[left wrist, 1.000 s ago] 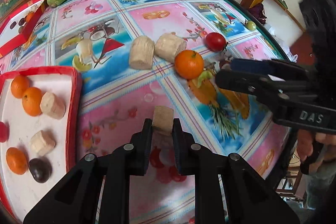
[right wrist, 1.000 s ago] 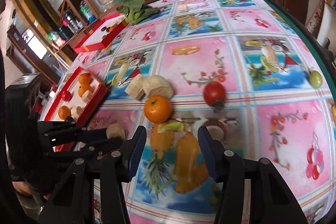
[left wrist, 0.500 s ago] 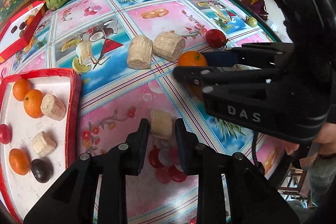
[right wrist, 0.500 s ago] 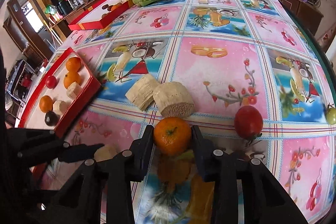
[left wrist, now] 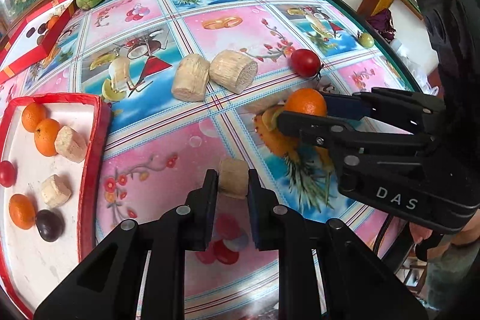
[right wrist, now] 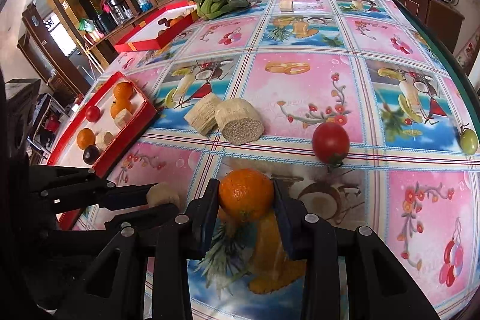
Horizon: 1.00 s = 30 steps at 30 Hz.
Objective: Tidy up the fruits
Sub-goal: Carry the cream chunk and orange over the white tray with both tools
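- Two grippers loaded: left gripper [left wrist: 233,180] has its fingers clamped on a pale sugarcane chunk [left wrist: 233,176]; right gripper [right wrist: 244,195] has its fingers clamped on a mandarin [right wrist: 246,194]
- Key relation: red tray [left wrist: 102,122] lies to the left of both loads; left gripper is the nearer one, right gripper sits further out over the tabletop [left wrist: 270,29]
- Tray already carries mandarins, cane chunks, a cherry tomato and a dark plum
- Loose on the cloth: two larger cane chunks [right wrist: 225,117] touching each other, red tomato [right wrist: 330,142], green tomato [right wrist: 469,140]
- Judgement: next move is a leftward carry, left load first
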{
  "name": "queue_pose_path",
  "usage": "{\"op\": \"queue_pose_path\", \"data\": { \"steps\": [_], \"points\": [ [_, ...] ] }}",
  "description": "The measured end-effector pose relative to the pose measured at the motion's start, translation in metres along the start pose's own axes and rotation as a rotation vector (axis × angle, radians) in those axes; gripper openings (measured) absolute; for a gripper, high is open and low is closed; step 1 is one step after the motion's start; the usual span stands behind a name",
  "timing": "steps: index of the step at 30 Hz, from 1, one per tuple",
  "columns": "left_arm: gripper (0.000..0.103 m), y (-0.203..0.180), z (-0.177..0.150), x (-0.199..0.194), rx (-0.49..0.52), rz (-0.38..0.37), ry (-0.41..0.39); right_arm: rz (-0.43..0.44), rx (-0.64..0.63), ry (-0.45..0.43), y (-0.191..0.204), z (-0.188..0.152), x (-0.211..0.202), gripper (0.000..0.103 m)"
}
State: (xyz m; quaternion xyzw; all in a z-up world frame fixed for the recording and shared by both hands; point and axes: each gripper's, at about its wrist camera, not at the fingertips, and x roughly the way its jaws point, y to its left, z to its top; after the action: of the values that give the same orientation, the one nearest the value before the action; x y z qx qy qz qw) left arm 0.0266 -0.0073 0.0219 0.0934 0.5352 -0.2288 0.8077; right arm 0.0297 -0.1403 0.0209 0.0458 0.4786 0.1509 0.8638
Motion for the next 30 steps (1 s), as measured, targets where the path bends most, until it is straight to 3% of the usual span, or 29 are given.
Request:
{"op": "queue_pose_path", "data": {
  "steps": [17, 30],
  "points": [
    [0.016, -0.005, 0.008, -0.005, -0.074, 0.002, -0.018, 0.005, 0.02, -0.013, -0.031, -0.004, -0.021, 0.037],
    [0.017, 0.025, -0.026, -0.044, -0.114, -0.051, -0.052, -0.022, 0.009, -0.019, 0.005, -0.012, -0.027, 0.037]
  ]
}}
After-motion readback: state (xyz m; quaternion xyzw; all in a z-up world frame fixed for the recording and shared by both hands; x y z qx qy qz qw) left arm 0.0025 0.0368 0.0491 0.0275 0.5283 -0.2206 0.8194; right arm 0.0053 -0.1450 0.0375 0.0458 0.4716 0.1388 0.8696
